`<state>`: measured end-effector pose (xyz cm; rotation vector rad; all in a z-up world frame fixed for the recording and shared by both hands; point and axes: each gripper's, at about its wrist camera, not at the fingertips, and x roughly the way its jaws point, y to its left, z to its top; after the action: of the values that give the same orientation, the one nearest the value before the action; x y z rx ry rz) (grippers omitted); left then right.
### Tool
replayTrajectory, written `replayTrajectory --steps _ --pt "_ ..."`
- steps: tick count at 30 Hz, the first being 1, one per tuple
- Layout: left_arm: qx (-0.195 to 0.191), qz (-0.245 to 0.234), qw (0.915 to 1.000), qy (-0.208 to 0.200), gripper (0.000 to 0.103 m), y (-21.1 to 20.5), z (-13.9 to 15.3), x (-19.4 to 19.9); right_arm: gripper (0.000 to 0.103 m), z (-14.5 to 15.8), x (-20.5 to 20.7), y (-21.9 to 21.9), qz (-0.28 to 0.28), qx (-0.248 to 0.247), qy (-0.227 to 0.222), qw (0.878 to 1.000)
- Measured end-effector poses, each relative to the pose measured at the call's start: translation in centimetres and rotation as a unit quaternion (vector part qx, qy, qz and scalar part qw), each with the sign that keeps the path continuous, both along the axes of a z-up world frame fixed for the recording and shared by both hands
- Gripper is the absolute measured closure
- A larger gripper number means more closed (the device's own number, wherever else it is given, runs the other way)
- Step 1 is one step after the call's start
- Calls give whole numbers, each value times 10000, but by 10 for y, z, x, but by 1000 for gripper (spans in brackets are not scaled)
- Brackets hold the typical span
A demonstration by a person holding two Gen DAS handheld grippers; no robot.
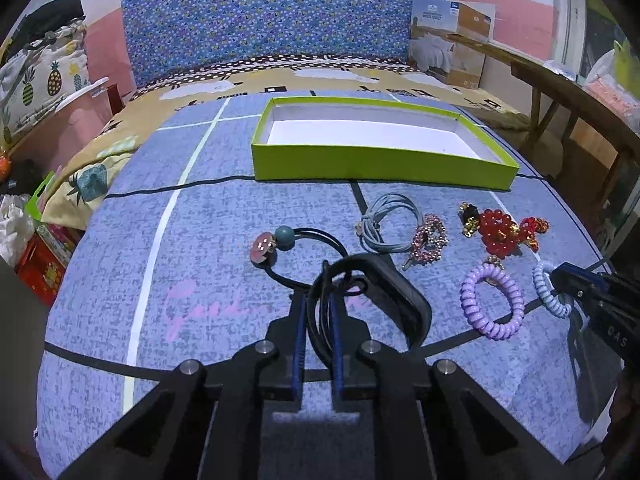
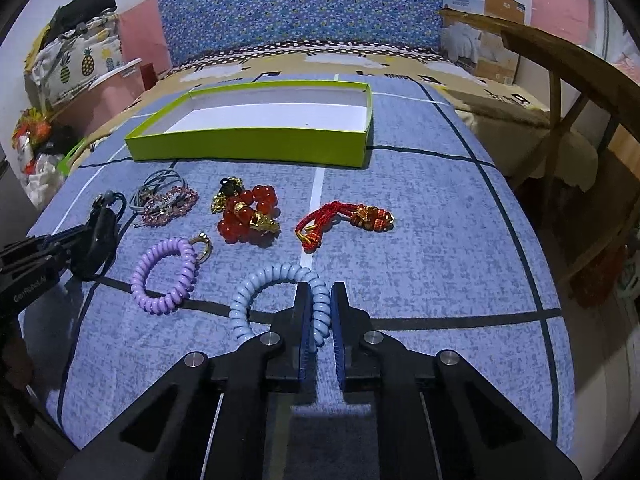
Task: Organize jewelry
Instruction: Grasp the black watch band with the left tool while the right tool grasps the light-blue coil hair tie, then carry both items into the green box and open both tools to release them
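The left hand-held gripper (image 1: pixel 319 308) is at the lower middle of its view and is closed on a black band (image 1: pixel 384 292); thin black cords also pass between its fingers. These cords lead up and left to a teal bead (image 1: pixel 284 237) and a pink charm (image 1: pixel 263 249) on the blue cloth (image 1: pixel 208 240).

The right hand-held gripper (image 2: pixel 319 304) is at the lower middle of its view. Its fingers are closed on the right side of the blue coil (image 2: pixel 280 300), and the rest of the coil lies on the cloth.

Left of it lies the purple coil (image 2: pixel 166 276). Higher in the frame are the red beads (image 2: pixel 248 216), the red cord (image 2: pixel 340 220), the pink clip (image 2: pixel 170 204) and the grey ties (image 2: pixel 158 188).

The green box (image 2: pixel 256 144) stands open beyond them, in the upper middle, with a white inside.
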<state>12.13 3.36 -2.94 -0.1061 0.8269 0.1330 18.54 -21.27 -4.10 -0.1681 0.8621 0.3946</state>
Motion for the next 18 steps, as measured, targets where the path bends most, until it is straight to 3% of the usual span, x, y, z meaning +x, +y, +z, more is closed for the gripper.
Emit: replayTrajectory --steps 11,18 --pt "-330 -154 9990 -278 93 5 9 -22 94 12 -10 -13 -93 375 -123 9992" --pt "-314 -137 9984 -441 93 8 19 -30 94 20 -14 -11 -54 500 -197 9985"
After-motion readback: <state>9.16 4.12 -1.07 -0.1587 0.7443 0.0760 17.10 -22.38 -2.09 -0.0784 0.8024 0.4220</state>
